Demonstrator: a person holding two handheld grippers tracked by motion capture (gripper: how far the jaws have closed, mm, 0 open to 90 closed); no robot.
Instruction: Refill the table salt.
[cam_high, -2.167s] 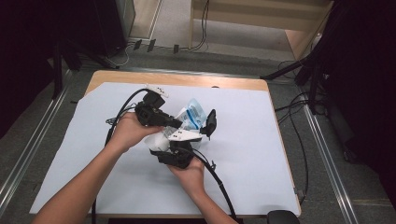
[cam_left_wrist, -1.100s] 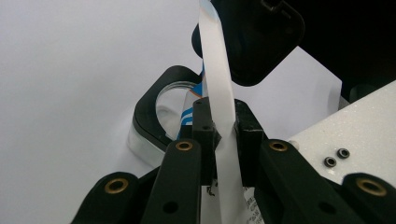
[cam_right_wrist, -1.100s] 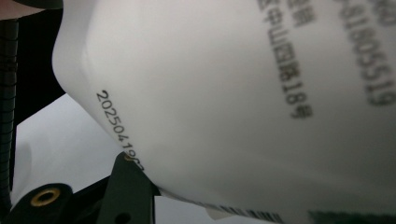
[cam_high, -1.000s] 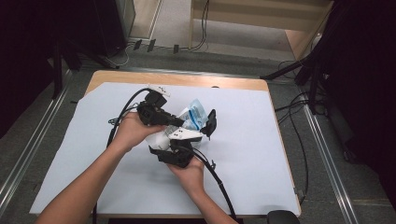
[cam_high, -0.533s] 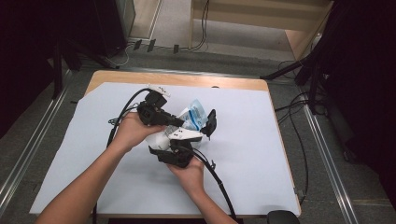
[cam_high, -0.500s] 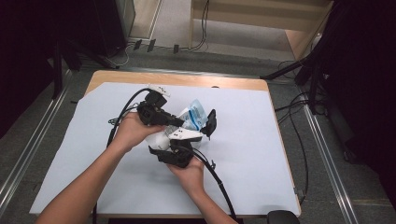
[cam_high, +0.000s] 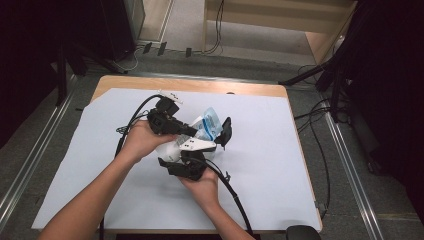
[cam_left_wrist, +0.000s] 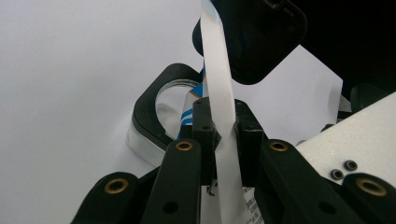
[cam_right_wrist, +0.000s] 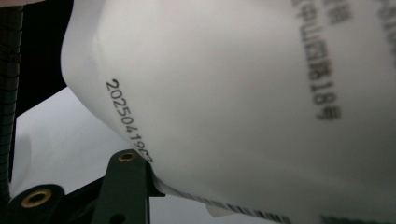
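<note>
While pinched at its edge by left gripper (cam_left_wrist: 219, 135): pouch (cam_high: 207, 125), contents hidden.

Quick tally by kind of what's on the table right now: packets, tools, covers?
Plastic packet, white with blue print, held between both tools: 1
Hand-held tools: 2, the left tool clamped on the packet's edge, the right tool around the packet
White sheet covering the table: 1
Total: 4

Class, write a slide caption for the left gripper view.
Left tongs pinch a white packet's edge above the table.
</note>
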